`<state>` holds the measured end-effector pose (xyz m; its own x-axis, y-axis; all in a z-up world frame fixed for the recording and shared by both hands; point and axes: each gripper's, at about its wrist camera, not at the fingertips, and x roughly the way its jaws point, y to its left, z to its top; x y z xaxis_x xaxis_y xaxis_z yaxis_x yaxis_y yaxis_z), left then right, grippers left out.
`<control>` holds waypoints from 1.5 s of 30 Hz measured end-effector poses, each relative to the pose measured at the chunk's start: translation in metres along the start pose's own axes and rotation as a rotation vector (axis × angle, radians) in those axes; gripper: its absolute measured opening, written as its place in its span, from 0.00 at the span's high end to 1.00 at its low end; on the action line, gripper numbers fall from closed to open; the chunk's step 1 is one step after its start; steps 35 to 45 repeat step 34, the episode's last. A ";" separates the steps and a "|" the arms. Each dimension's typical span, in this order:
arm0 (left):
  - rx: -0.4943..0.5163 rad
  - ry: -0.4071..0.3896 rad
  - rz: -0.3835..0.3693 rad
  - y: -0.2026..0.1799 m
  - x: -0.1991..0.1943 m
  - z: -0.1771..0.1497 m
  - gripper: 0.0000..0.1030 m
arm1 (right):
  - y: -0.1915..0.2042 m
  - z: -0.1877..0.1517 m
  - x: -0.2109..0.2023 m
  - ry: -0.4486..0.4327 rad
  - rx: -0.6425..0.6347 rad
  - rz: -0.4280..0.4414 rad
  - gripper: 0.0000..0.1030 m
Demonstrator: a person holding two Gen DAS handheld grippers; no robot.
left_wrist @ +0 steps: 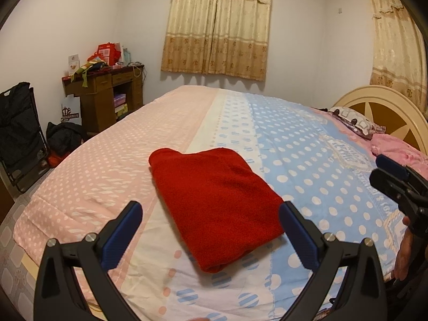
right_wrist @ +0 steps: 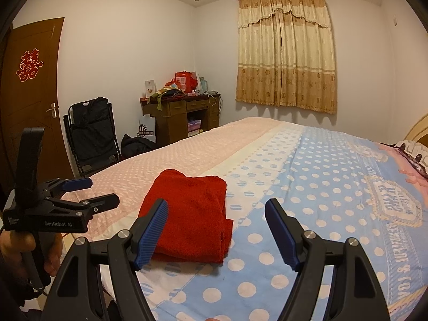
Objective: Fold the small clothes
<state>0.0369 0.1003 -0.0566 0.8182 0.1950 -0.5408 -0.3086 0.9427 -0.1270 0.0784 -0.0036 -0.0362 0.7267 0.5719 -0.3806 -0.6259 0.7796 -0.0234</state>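
Red folded garment (left_wrist: 214, 203) on bed | both hand-held grippers gaping, empty | door (right_wrist: 32, 93): right view only

My left gripper (left_wrist: 210, 207) and right gripper (right_wrist: 216, 204) are black plastic with ribbed blue pads, silver screws, white "GenRobot.AI" lettering.

A home bedroom: polka-dot bed (right_wrist: 307, 187), curtained window (right_wrist: 286, 50), cluttered wooden desk (right_wrist: 182, 112).
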 end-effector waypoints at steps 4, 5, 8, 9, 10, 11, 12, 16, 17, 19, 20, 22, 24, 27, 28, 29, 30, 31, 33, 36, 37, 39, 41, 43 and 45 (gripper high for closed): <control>-0.009 -0.020 0.008 0.002 -0.006 0.003 0.00 | -0.001 0.000 0.000 -0.008 -0.002 0.002 0.26; -0.007 -0.026 0.007 0.003 -0.007 0.004 0.00 | -0.001 0.000 -0.001 -0.010 -0.001 0.002 0.27; -0.005 -0.038 0.010 0.004 -0.012 0.006 0.00 | -0.001 0.002 -0.006 -0.025 0.002 0.005 0.26; -0.005 -0.040 0.009 0.004 -0.013 0.007 0.00 | 0.000 0.002 -0.008 -0.030 0.003 0.008 0.26; -0.003 -0.042 0.012 0.004 -0.014 0.008 0.00 | 0.000 0.003 -0.011 -0.040 0.004 0.012 0.26; 0.000 -0.044 0.018 0.004 -0.015 0.009 0.00 | 0.000 0.004 -0.013 -0.049 0.003 0.015 0.26; 0.000 -0.045 0.018 0.004 -0.015 0.010 0.00 | 0.002 0.005 -0.016 -0.059 -0.002 0.017 0.26; 0.013 -0.062 0.029 0.004 -0.018 0.012 0.00 | 0.005 0.006 -0.020 -0.074 -0.016 0.021 0.26; 0.019 -0.068 0.036 0.003 -0.019 0.012 0.00 | 0.006 0.006 -0.021 -0.075 -0.017 0.024 0.26; 0.016 -0.070 0.040 0.005 -0.020 0.013 0.00 | 0.008 0.007 -0.022 -0.076 -0.023 0.030 0.26; 0.011 -0.068 0.036 0.006 -0.020 0.013 0.00 | 0.008 0.007 -0.022 -0.077 -0.026 0.031 0.26; 0.005 -0.067 0.039 0.009 -0.020 0.014 0.00 | 0.010 0.006 -0.021 -0.074 -0.033 0.033 0.26; 0.003 -0.070 0.051 0.011 -0.019 0.014 0.00 | 0.010 0.005 -0.019 -0.064 -0.035 0.036 0.26; -0.024 -0.072 0.056 0.020 -0.019 0.014 0.00 | 0.011 0.004 -0.015 -0.051 -0.040 0.039 0.26; -0.029 -0.073 0.059 0.021 -0.019 0.014 0.00 | 0.012 0.003 -0.015 -0.050 -0.042 0.040 0.26; -0.035 -0.077 0.069 0.023 -0.020 0.014 0.00 | 0.013 0.002 -0.015 -0.048 -0.045 0.041 0.26; -0.039 -0.085 0.071 0.026 -0.021 0.013 0.00 | 0.014 0.002 -0.014 -0.045 -0.048 0.042 0.26; -0.037 -0.086 0.069 0.027 -0.021 0.013 0.00 | 0.014 0.002 -0.013 -0.044 -0.050 0.043 0.26; -0.040 -0.089 0.075 0.030 -0.021 0.014 0.00 | 0.014 0.001 -0.013 -0.041 -0.051 0.044 0.26; -0.042 -0.090 0.075 0.031 -0.021 0.014 0.00 | 0.013 0.001 -0.012 -0.039 -0.052 0.044 0.26; -0.042 -0.090 0.075 0.031 -0.021 0.014 0.00 | 0.013 0.001 -0.012 -0.039 -0.052 0.044 0.26; -0.042 -0.090 0.075 0.031 -0.021 0.014 0.00 | 0.013 0.001 -0.012 -0.039 -0.052 0.044 0.26; -0.042 -0.090 0.075 0.031 -0.021 0.014 0.00 | 0.013 0.001 -0.012 -0.039 -0.052 0.044 0.26; -0.042 -0.090 0.075 0.031 -0.021 0.014 0.00 | 0.013 0.001 -0.012 -0.039 -0.052 0.044 0.26; -0.042 -0.090 0.075 0.031 -0.021 0.014 0.00 | 0.013 0.001 -0.012 -0.039 -0.052 0.044 0.26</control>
